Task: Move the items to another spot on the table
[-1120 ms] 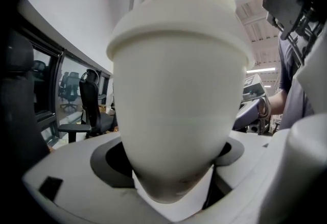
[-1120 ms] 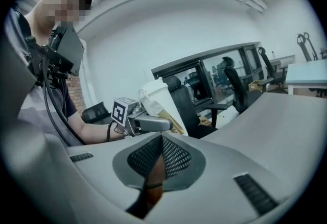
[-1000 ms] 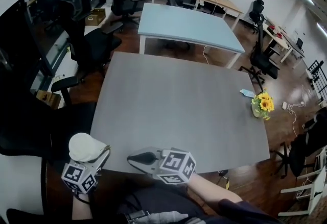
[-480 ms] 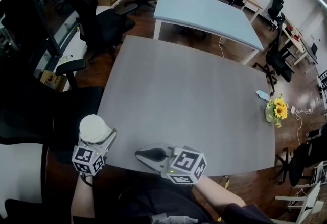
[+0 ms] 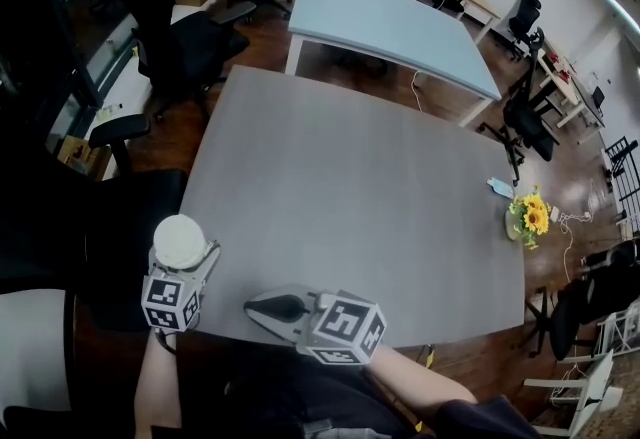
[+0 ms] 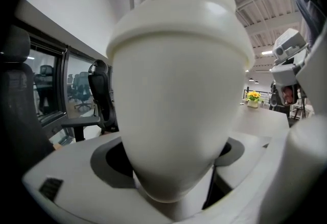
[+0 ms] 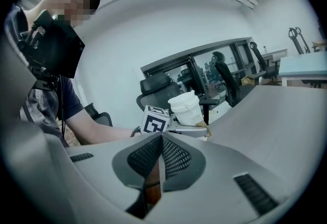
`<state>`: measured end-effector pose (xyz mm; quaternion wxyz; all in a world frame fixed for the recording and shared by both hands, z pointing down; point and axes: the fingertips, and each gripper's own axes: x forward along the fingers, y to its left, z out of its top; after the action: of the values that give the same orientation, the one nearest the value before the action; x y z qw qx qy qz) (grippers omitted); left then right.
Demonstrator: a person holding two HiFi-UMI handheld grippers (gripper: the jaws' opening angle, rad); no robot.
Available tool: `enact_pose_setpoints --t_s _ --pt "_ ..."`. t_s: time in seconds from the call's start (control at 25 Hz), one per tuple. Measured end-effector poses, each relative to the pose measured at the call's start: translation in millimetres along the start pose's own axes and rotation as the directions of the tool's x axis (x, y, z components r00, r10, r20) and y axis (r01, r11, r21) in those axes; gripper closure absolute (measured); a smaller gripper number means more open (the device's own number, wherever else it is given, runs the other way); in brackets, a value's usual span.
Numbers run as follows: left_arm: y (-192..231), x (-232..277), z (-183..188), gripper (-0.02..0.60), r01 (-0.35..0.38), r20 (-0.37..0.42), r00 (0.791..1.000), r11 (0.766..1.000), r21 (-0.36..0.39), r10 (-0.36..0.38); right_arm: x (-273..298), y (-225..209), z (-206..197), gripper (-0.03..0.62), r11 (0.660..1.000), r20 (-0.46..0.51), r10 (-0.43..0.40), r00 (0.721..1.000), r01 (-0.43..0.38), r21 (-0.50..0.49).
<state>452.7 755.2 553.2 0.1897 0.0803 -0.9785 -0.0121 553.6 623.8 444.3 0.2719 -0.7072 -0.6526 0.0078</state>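
A white paper cup point(image 5: 179, 239) with a white lid sits between the jaws of my left gripper point(image 5: 184, 254), which is shut on it at the near left corner of the grey table point(image 5: 350, 177). In the left gripper view the cup point(image 6: 176, 95) fills the frame, upright. My right gripper point(image 5: 256, 305) hovers at the table's near edge with its jaws shut and nothing in them. The right gripper view shows its closed jaws point(image 7: 161, 155) pointing toward the cup point(image 7: 186, 108) and the left gripper's marker cube point(image 7: 155, 122).
A small vase of sunflowers point(image 5: 525, 217) stands at the table's right edge, with a light blue item point(image 5: 497, 188) just behind it. A pale blue table point(image 5: 390, 22) lies beyond. Black office chairs point(image 5: 190, 47) crowd the left side.
The head view has shifted a little. The left gripper still holds the cup by the near left corner, and the right gripper stays shut at the near edge.
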Motion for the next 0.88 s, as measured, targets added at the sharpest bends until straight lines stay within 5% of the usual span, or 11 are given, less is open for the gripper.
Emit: enact_pose_setpoints --t_s 0.6,0.88 --pt "8 19 -16 0.156 -0.035 0.037 0.999 0.999 -0.006 0.036 -18 -5 -16 0.586 0.998 -0.023 -0.060 0.998 0.061 0.007" --pt "12 16 -18 0.140 -0.051 -0.014 0.999 0.999 -0.009 0.051 -22 -4 -13 0.586 0.998 -0.009 -0.053 0.999 0.054 0.019"
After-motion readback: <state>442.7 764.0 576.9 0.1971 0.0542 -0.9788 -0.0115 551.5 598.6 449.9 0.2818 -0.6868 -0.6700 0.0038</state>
